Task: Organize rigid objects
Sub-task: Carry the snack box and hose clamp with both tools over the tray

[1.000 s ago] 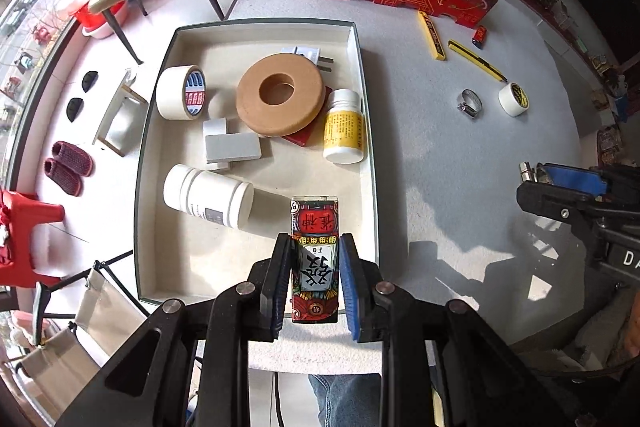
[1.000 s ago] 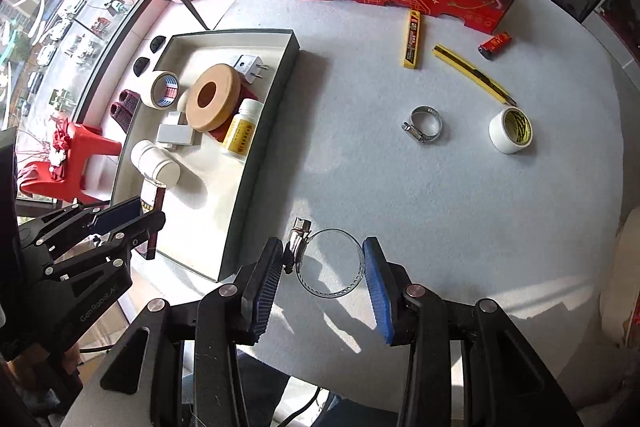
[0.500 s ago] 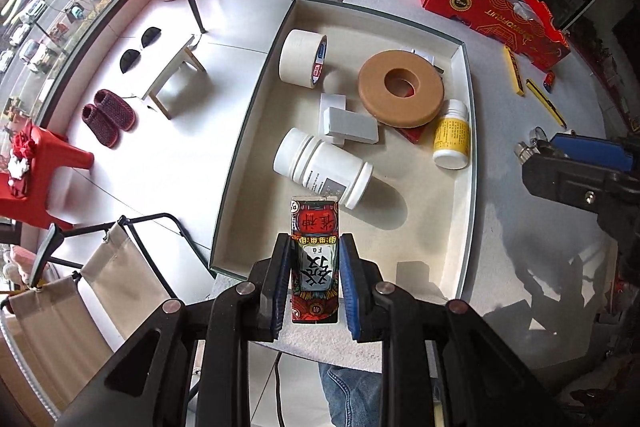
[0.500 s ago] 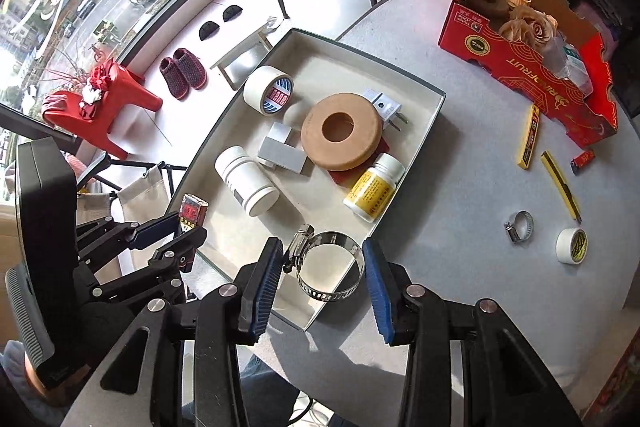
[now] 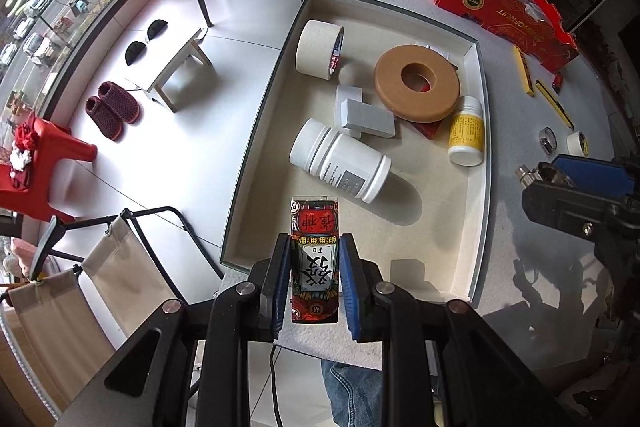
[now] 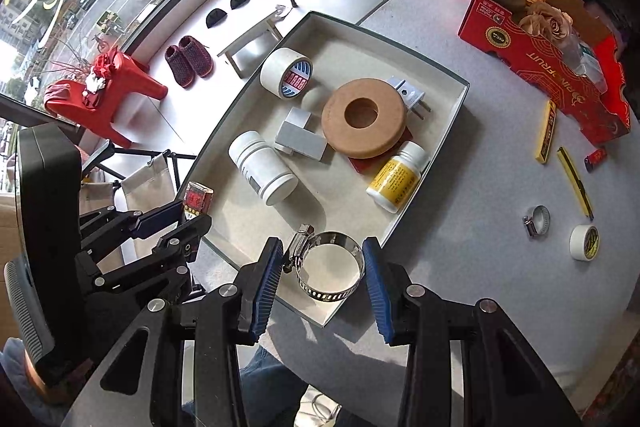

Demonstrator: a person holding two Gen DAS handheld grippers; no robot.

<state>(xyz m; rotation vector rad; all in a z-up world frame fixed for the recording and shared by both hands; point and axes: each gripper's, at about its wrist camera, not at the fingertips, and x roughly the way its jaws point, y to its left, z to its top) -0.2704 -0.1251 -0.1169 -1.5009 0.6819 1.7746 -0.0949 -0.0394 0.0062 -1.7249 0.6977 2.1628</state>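
We hold a stiff, light card box (image 5: 315, 259) in the left tongs (image 5: 315, 281), clamped on its long sides; the right tongs (image 6: 324, 273) pinch a springy metal hose clamp (image 6: 329, 267) across its ring, lower centre.

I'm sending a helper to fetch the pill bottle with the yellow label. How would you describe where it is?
Find the shallow beige tray on the grey table. The yellow-label bottle lies on its side near the tray's table-side wall, by the big brown ring. The other bottle is larger and all white.
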